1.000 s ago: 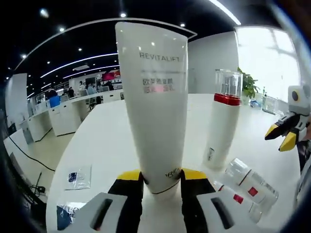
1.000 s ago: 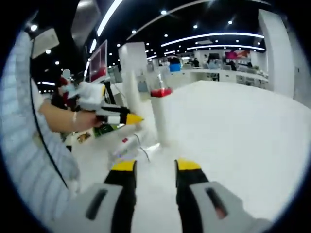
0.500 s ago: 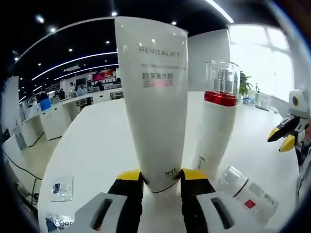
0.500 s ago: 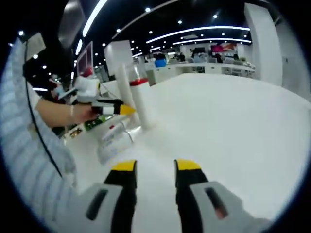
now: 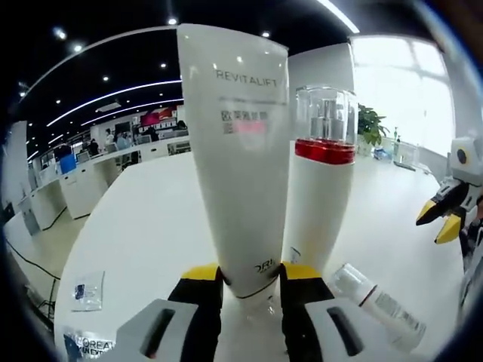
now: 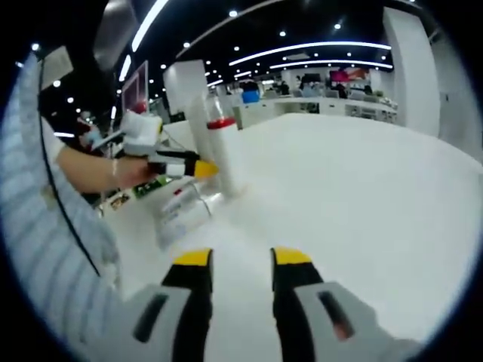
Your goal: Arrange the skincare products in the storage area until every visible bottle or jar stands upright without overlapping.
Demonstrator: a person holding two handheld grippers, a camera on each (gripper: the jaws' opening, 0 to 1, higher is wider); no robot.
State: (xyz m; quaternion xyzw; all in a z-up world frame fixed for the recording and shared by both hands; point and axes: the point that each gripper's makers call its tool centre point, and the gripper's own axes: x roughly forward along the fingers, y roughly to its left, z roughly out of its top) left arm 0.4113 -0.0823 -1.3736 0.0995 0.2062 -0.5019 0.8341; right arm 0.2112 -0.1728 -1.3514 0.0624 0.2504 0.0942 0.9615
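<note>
Left gripper view, tube (image 5: 238, 158) upright, gripper (image 5: 243, 277) clamping

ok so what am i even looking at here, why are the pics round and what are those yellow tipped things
No robot here: a person holds a pair of hand-held tongs in each hand, and a fisheye camera rides on each pair, which makes the pictures round.

In the left gripper view, the left tongs are shut on the base of a tall white tube, holding it upright over a white table. Right beside it stands a white bottle with a red band and clear cap. A small clear bottle lies on its side. The yellow tips at the right edge are the right tongs.

In the right gripper view, the right tongs' tips stand apart, holding nothing, above the same table. The person's hand and striped sleeve show on the left.
</note>
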